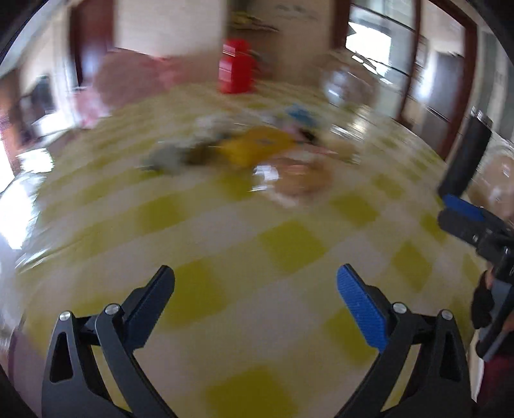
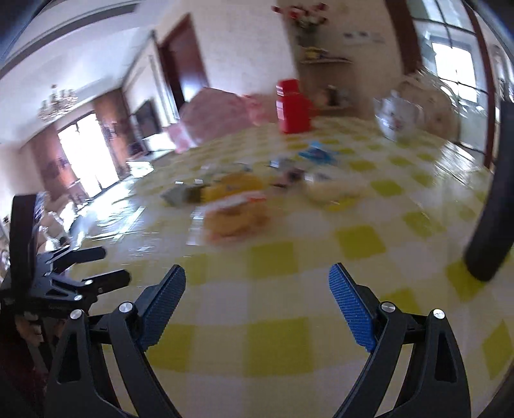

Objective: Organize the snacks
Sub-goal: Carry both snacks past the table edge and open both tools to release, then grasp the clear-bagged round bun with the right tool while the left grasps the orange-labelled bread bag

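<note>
Yellow-checked table (image 2: 359, 241) carries the blurred snacks (image 2: 234, 205) heaped mid-surface, ahead of both tongs, left tongs (image 1: 255, 283) and right tongs (image 2: 257, 279) each spread and empty, neither evidently nearer; packet axes unreadable.

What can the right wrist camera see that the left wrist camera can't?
Only the right wrist view shows a chandelier, a dark TV screen, flowers high on the wall, and the teapot's painted pattern. Only the left wrist view shows the right tool from the side, at its right edge, open. Both show the yellow checked tablecloth, the red box, the pink cover behind the table and the blurry pile of snack packets, with each camera's own tool open and empty.
</note>
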Action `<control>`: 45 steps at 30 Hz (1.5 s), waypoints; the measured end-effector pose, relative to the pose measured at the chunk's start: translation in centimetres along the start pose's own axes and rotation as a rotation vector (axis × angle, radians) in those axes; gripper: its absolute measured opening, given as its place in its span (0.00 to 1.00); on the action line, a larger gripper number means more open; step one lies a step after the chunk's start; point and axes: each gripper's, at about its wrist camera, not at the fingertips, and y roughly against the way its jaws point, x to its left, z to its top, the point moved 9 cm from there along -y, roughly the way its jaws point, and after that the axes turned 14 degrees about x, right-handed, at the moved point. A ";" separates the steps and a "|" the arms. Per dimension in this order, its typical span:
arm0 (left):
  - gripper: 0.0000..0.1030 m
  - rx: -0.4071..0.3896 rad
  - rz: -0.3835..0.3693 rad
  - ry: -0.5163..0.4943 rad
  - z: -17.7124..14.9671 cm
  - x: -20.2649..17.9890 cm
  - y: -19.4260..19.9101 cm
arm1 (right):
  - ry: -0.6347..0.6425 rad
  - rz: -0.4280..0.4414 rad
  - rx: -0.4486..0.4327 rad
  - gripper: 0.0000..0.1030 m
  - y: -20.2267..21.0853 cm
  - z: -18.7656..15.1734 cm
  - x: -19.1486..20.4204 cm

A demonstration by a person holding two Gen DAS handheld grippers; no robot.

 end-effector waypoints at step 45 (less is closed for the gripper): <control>0.98 0.184 -0.109 -0.453 14.2 -8.1 -14.1 | 0.106 -0.134 0.337 0.74 -18.4 12.5 -10.7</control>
